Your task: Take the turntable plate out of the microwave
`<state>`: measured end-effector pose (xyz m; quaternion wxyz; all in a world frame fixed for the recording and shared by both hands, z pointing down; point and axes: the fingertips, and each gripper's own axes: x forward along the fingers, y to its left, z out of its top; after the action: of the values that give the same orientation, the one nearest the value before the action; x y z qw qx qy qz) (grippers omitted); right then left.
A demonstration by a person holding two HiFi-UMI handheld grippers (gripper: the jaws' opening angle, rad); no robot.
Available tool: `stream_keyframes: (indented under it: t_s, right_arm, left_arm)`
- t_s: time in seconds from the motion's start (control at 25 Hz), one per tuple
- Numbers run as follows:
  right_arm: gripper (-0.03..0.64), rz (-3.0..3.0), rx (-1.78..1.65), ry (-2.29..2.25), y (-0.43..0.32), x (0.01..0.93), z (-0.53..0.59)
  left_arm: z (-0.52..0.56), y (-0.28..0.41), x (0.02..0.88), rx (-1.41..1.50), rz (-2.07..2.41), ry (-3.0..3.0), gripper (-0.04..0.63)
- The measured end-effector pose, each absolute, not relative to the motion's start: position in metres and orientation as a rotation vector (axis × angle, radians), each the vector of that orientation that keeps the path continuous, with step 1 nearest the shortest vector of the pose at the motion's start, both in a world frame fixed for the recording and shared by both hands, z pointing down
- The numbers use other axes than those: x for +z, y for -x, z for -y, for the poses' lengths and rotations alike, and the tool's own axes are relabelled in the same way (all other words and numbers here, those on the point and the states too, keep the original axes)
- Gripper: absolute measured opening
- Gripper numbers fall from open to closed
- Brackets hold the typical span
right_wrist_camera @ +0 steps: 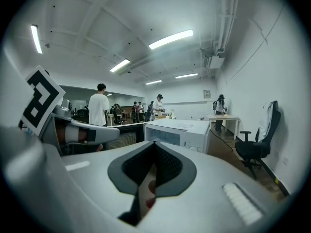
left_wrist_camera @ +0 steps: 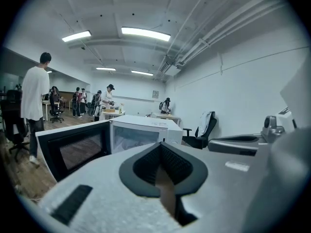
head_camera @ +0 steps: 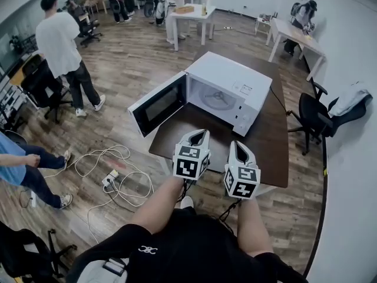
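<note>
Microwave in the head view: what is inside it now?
Its door stands open. The turntable plate lies on the cavity floor, and nothing else shows inside. The cavity's ceiling and right part are hidden behind the top of the microwave.

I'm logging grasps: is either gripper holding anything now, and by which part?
Nothing is held. The left gripper and the right gripper are both shut and empty, short of the open microwave; the turntable plate lies inside it.
</note>
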<state>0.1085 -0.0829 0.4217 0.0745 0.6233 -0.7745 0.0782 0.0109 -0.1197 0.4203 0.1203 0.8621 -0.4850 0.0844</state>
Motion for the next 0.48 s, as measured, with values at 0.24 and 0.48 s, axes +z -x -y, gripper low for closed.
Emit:
stream_keyframes:
  t_s: [0.24, 0.48]
  right_arm:
    - [0.009, 2.313, 0.235, -1.847, -0.098, 0.426, 0.132]
    - [0.009, 2.294, 0.224, -1.856, -0.093, 0.426, 0.179]
  left_arm:
    - [0.169, 0.003, 0.427, 0.249, 1.415, -2.487, 0.009]
    - [0.221, 0.007, 0.43, 0.254, 1.397, -2.49, 0.011]
